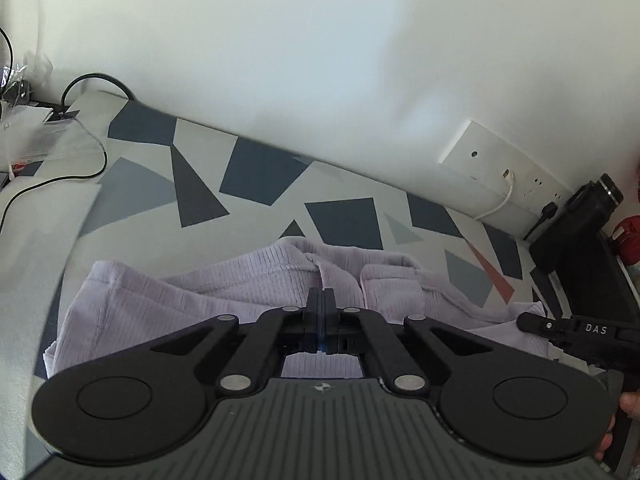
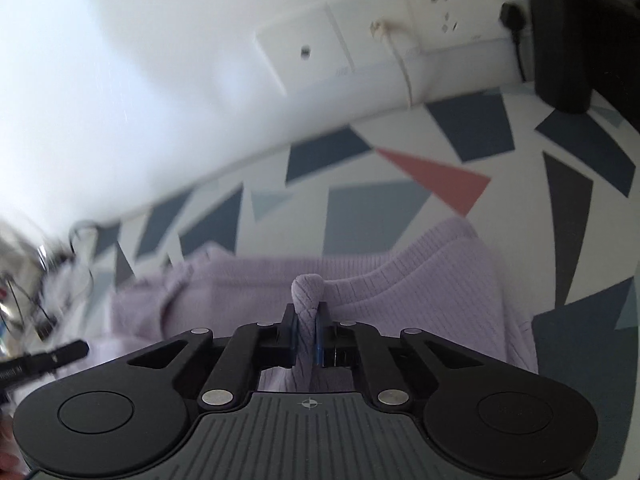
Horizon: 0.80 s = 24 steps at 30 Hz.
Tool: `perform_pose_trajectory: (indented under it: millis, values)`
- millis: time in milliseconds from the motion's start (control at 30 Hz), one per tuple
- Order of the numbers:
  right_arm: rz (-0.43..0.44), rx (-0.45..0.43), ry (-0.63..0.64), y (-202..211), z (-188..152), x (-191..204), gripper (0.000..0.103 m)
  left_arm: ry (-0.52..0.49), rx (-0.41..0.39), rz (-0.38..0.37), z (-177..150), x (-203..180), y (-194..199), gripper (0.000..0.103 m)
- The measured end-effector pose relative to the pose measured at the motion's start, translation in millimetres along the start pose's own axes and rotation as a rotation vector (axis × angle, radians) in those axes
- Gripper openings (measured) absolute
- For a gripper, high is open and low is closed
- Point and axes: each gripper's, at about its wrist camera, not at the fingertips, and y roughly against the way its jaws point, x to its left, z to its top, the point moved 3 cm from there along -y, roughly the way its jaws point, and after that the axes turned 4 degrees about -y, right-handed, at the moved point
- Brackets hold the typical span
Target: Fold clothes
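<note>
A lilac ribbed garment [image 1: 200, 292] lies crumpled on a table covered by a cloth with grey, blue and pink shapes [image 1: 260, 176]. My left gripper [image 1: 322, 294] is shut, and a thin ridge of the fabric runs into its closed tips near the garment's far edge. In the right wrist view the same garment [image 2: 420, 280] spreads below my right gripper [image 2: 307, 312], which is shut on a bunched fold that pokes up between its fingers. The other hand's gripper shows at each view's edge, the right one [image 1: 576, 328] and the left one [image 2: 52, 356].
A white wall with a socket panel [image 1: 500, 168] and a white cable [image 1: 500, 200] stands behind the table. Clear plastic packets [image 1: 44, 136] and a black cable [image 1: 80, 88] lie far left. A black device [image 1: 580, 232] and a red object [image 1: 628, 240] stand far right.
</note>
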Motion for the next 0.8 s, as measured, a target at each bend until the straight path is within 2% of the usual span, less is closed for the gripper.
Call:
perform_pose_trajectory:
  millis: [33, 67, 100, 167, 233, 300, 367, 400, 433, 467, 533, 567, 667, 800]
  values:
    - [0.011, -0.014, -0.012, 4.6, 2.0, 1.3, 0.007, 0.001, 0.015, -0.002, 3.6, 1.8, -2.6, 0.001]
    - [0.009, -0.013, -0.008, 6.1, 2.7, 3.5, 0.007, -0.003, 0.063, -0.011, 2.9, 0.8, -10.2, 0.013]
    - [-0.008, -0.012, 0.011, 5.2, 2.8, 5.9, 0.007, -0.007, 0.109, -0.022, 2.1, -0.5, -17.4, 0.02]
    - [-0.041, -0.009, 0.049, 2.3, 0.2, 9.4, 0.007, -0.009, 0.13, -0.05, -3.3, -8.0, -22.5, 0.043]
    - [-0.061, -0.003, 0.057, -0.8, -2.8, 9.7, 0.007, -0.062, 0.161, -0.012, -12.4, -20.9, -29.4, 0.059]
    - [-0.071, -0.003, 0.041, -2.6, -5.7, 7.3, 0.007, -0.118, 0.186, -0.003, -21.7, -30.4, -37.5, 0.06]
    - [-0.085, 0.0, 0.019, -4.1, -8.5, 3.6, 0.007, -0.154, 0.201, 0.005, -28.9, -35.5, -45.8, 0.066]
    - [-0.088, 0.002, 0.013, -4.7, -10.2, 1.8, 0.007, -0.175, 0.194, 0.008, -31.5, -35.9, -48.9, 0.066]
    - [-0.09, 0.004, 0.007, -5.4, -12.0, 0.2, 0.007, -0.193, 0.186, 0.012, -33.9, -36.2, -51.7, 0.061]
    - [-0.095, 0.004, 0.008, -5.7, -13.6, -0.9, 0.007, -0.189, 0.175, 0.005, -34.1, -35.1, -50.8, 0.041]
    - [-0.098, 0.005, 0.005, -5.2, -16.2, -2.4, 0.007, -0.164, 0.162, -0.029, -29.7, -35.3, -39.9, 0.02]
    - [-0.094, 0.004, -0.001, -4.2, -17.1, -2.9, 0.007, -0.156, 0.152, -0.035, -27.2, -36.0, -32.5, 0.005]
    - [-0.07, -0.035, -0.016, 6.4, -17.2, -1.2, 0.007, -0.198, 0.072, -0.015, -18.7, -39.6, -5.2, 0.002]
    - [-0.05, -0.076, -0.012, 16.8, -12.4, 2.5, 0.007, -0.163, 0.039, -0.023, -12.9, -34.4, 1.5, 0.0]
